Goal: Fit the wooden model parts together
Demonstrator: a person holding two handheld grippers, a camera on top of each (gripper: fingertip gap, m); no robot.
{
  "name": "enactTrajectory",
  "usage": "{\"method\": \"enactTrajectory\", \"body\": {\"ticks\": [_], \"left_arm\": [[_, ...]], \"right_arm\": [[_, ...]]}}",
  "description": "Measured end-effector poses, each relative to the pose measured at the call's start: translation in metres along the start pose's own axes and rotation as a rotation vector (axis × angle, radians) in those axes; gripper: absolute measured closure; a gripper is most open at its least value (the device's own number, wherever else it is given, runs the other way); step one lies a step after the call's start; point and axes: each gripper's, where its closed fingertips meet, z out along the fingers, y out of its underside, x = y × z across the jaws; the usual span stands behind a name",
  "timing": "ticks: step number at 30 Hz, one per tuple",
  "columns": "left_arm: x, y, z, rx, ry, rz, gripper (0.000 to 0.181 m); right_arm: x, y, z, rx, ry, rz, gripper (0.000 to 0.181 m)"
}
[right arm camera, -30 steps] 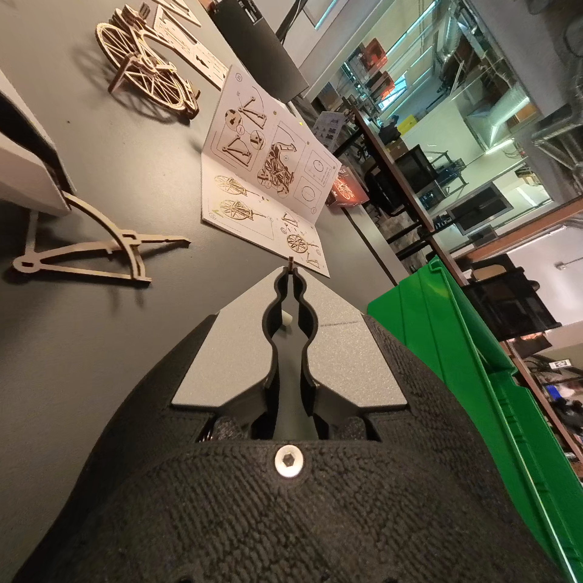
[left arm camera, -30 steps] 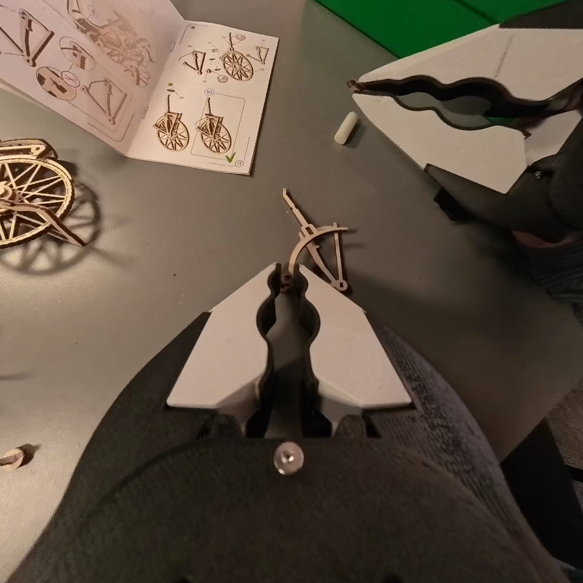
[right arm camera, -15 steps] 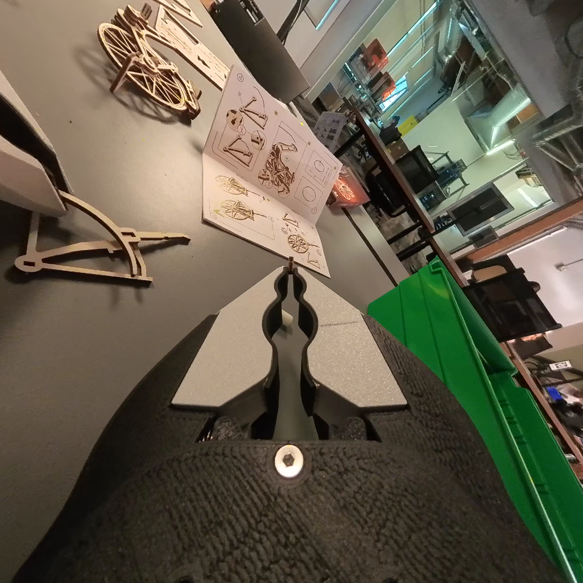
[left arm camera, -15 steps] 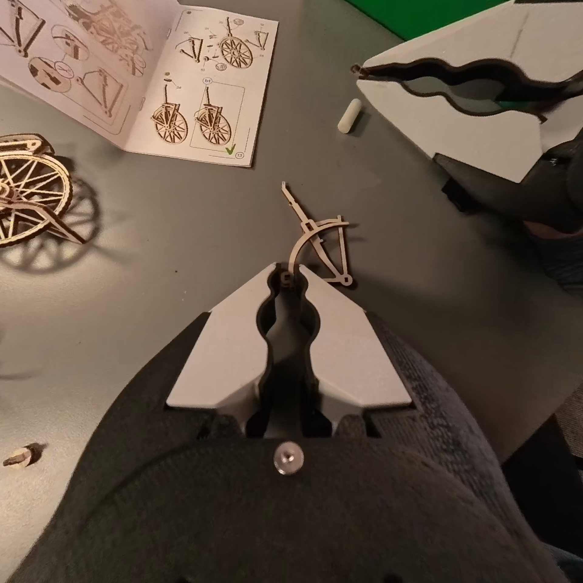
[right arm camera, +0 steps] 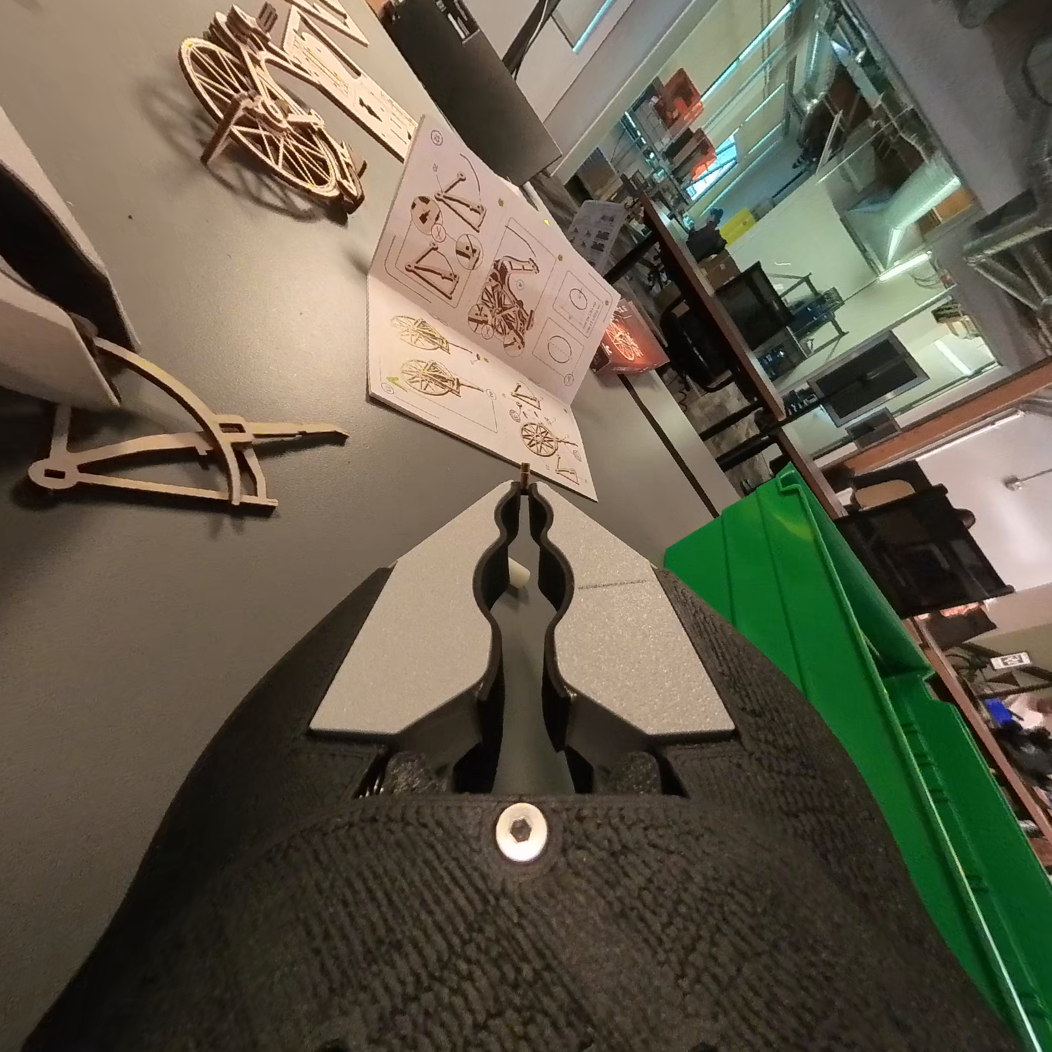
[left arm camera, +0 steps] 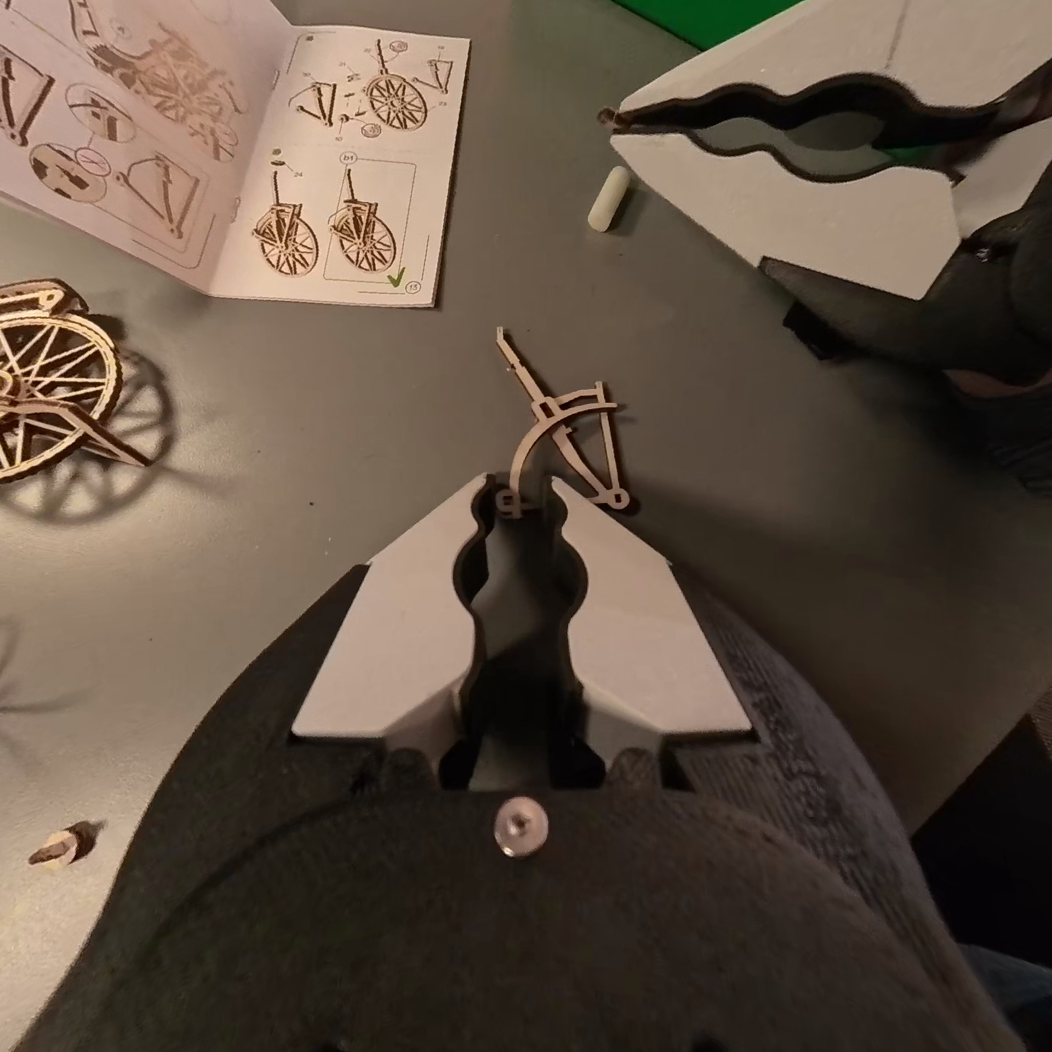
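A thin wooden frame part (left arm camera: 575, 432) with a curved arc lies on the grey table (left arm camera: 341, 427); it also shows in the right wrist view (right arm camera: 171, 461). My left gripper (left arm camera: 518, 484) has its jaws a little apart, and the arc's lower end sits between the fingertips, near the left one. My right gripper (right arm camera: 524, 484) is shut on a tiny wooden pin (right arm camera: 525, 469) and hovers above the table to the right of the frame part. It also shows in the left wrist view (left arm camera: 612, 122). A built wooden wheel assembly (left arm camera: 51, 381) stands at the left.
An open instruction booklet (left arm camera: 227, 142) lies beyond the frame part. A small white stick (left arm camera: 608, 199) lies under the right gripper. A small wooden piece (left arm camera: 60, 854) lies near left. A green bin (right arm camera: 825, 654) stands at the table's right side, and a wooden parts sheet (right arm camera: 353, 97) lies behind the wheel. Left tips to right tips: about 12 cm. The built wooden wheel assembly (left arm camera: 51, 381) lies around 15 cm away from my left fingertips. The right camera catches it too, in the right wrist view (right arm camera: 282, 151).
My left gripper's jaws have opened a little around the arc's end, which they were pinching before. The right gripper still holds the pin and has hardly moved.
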Motion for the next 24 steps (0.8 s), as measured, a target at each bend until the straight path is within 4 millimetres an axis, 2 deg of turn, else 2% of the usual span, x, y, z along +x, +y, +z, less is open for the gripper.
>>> {"method": "enactTrajectory", "body": {"ticks": [12, 24], "left_arm": [[0.0051, 0.0002, -0.0001, -0.001, 0.022, 0.028, 0.156], [0.0075, 0.0018, -0.0020, -0.003, 0.027, 0.044, 0.154]], "right_arm": [[-0.0001, 0.0002, 0.0003, -0.002, -0.001, 0.000, 0.181], [-0.0005, 0.0007, 0.0008, -0.006, -0.003, -0.002, 0.181]]}}
